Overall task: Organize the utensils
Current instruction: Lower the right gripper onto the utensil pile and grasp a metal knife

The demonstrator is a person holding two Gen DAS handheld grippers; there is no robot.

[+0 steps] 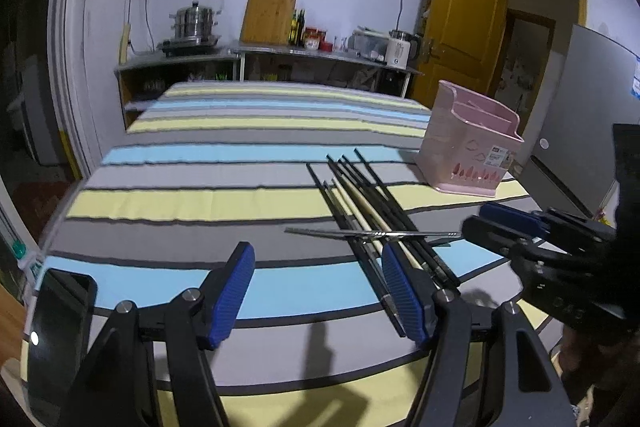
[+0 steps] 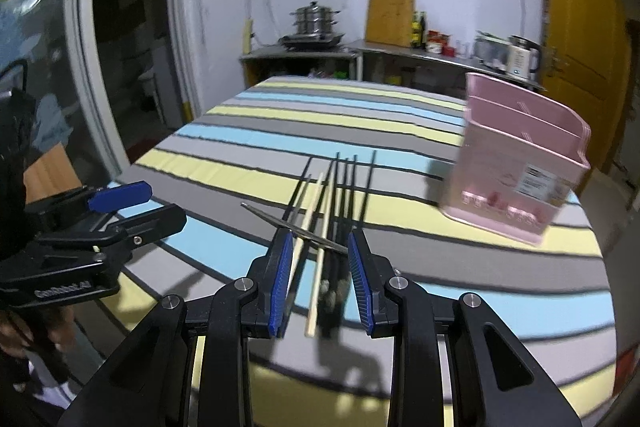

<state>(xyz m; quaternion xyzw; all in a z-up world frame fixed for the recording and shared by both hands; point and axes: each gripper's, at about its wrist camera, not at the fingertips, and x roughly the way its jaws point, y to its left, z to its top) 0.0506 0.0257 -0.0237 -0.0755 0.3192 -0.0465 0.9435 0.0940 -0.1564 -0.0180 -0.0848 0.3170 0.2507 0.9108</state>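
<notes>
Right gripper: spread, straddling the chopsticks near the pink holder; probably centre before pinching.
Left gripper: spread, empty.

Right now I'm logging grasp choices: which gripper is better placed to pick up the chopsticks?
Right. The right gripper is open with the chopsticks lying between its fingers. The left gripper is also open but sits off to their side, over bare cloth.

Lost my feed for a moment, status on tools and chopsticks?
Right tool open, straddling chopsticks. Left tool open, empty. Metal chopstick lies crosswise on the pile. Pink holder empty.
</notes>
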